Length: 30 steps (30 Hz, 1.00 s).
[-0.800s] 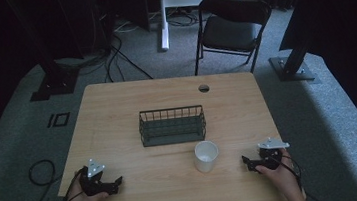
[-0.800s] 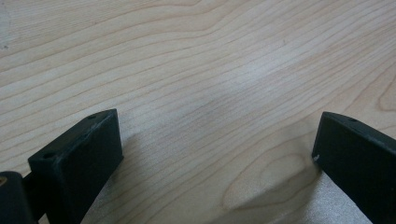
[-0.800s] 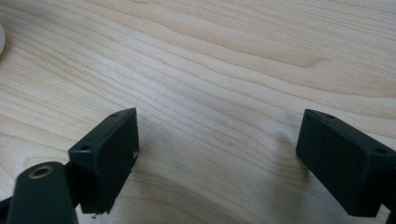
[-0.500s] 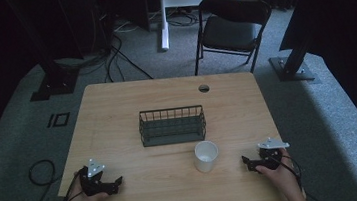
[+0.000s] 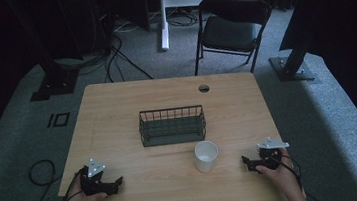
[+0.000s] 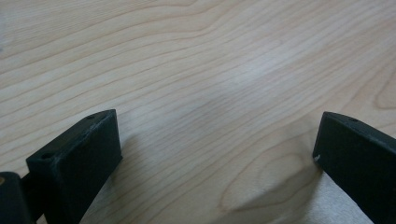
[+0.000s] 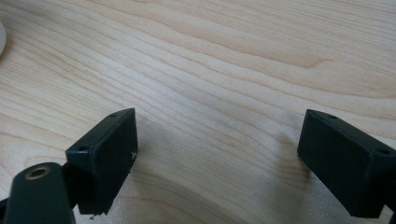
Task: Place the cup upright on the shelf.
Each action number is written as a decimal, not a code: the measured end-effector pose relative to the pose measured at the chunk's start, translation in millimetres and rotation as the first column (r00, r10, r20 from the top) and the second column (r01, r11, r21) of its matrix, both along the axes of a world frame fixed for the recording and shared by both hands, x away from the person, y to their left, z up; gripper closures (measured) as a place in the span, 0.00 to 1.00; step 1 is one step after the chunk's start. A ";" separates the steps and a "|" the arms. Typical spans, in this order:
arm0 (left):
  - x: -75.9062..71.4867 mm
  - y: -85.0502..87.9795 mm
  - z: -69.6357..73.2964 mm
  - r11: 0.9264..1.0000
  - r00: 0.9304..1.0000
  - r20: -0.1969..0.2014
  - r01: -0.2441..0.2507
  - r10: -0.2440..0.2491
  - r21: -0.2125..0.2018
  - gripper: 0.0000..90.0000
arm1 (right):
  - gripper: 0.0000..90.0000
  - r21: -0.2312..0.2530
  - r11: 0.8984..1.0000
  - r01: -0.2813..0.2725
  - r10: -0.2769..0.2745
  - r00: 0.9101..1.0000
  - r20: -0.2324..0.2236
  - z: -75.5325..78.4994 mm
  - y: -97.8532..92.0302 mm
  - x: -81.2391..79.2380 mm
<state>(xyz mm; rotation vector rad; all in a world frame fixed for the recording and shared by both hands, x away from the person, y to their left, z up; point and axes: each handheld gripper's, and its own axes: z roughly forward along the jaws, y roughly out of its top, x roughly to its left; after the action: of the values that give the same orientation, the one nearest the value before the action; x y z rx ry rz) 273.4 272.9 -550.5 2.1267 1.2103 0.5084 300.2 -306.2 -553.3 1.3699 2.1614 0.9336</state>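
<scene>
Nothing has moved since the earlier frames. Lower left, the left black gripper rests, jaws apart; lower right, the right black gripper likewise. Centre, the white round cup; behind, the dark wire basket, contents indiscernible.

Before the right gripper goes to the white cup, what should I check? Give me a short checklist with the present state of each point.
1. Right gripper jaws open with nothing between them: ok.
2. Left gripper jaws open and empty: ok.
3. White cup upright, opening up: ok.
4. Bare table between right gripper and cup: ok.
5. Cup stands apart from the wire basket: ok.
6. Cup is empty: cannot tell.
</scene>
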 end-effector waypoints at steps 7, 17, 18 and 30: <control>5.3 -16.0 4.3 0.996 0.997 0.013 0.080 -0.081 0.044 0.01 | 0.13 0.000 1.000 0.000 0.000 1.000 0.000 0.0 0.0 0.0; 9.2 -36.4 12.6 0.988 0.988 0.019 0.150 -0.151 0.041 0.01 | 0.13 0.000 1.000 0.000 0.000 1.000 0.000 0.0 0.0 0.0; 9.0 -38.3 13.2 0.987 0.987 0.023 0.157 -0.158 0.042 0.01 | 0.13 0.000 1.000 0.000 0.000 1.000 0.000 0.0 0.0 0.0; 11.5 -61.1 22.8 0.970 0.969 0.057 0.240 -0.242 0.028 0.01 | 0.13 0.000 1.000 0.000 0.000 1.000 0.000 0.0 0.0 0.0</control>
<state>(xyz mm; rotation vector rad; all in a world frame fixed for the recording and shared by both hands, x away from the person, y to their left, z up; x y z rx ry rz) 284.9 211.8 -527.7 2.2220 0.9005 0.4736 300.2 -306.2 -553.3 1.3704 2.1613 0.9337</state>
